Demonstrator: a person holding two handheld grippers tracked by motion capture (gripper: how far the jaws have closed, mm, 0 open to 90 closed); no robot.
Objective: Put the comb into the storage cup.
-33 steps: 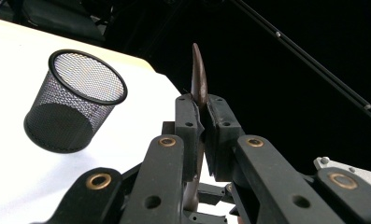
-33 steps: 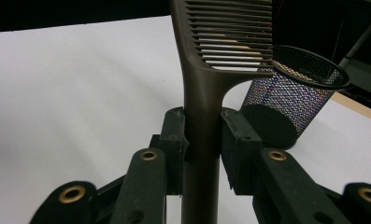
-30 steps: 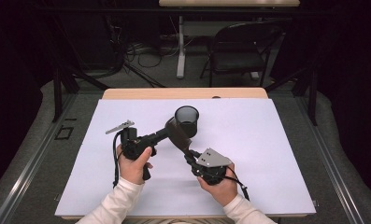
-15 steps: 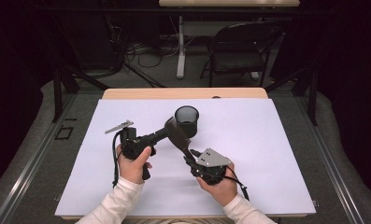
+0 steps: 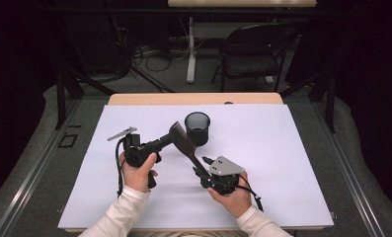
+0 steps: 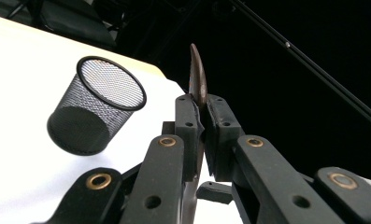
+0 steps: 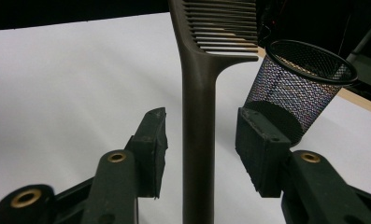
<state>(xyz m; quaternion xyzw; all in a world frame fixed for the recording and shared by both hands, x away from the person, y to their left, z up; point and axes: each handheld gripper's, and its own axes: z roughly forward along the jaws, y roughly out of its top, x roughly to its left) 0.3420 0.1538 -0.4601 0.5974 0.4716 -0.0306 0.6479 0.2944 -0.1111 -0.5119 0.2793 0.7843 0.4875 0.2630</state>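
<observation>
A dark brown comb (image 5: pixel 184 143) hangs above the table between my two grippers. My left gripper (image 5: pixel 171 140) is shut on its toothed head, seen edge-on as the comb (image 6: pixel 198 80) in the left gripper view, pinched between the pads (image 6: pixel 188 126). My right gripper (image 5: pixel 200 166) is open. Its jaws have just been opening, and the comb's handle (image 7: pixel 198 107) runs between them with a gap on each side. A black mesh cup (image 5: pixel 197 127) stands upright just behind the comb; the cup (image 6: pixel 93 112) (image 7: pixel 295 88) also appears in both gripper views.
A white mat (image 5: pixel 282 148) covers the table, with a wooden edge (image 5: pixel 149 99) at the back. A black chair (image 5: pixel 255 54) and cables on the floor lie beyond the table.
The right gripper's jaws have spread apart off the comb's handle. Both hands and the comb have stayed where they were.
</observation>
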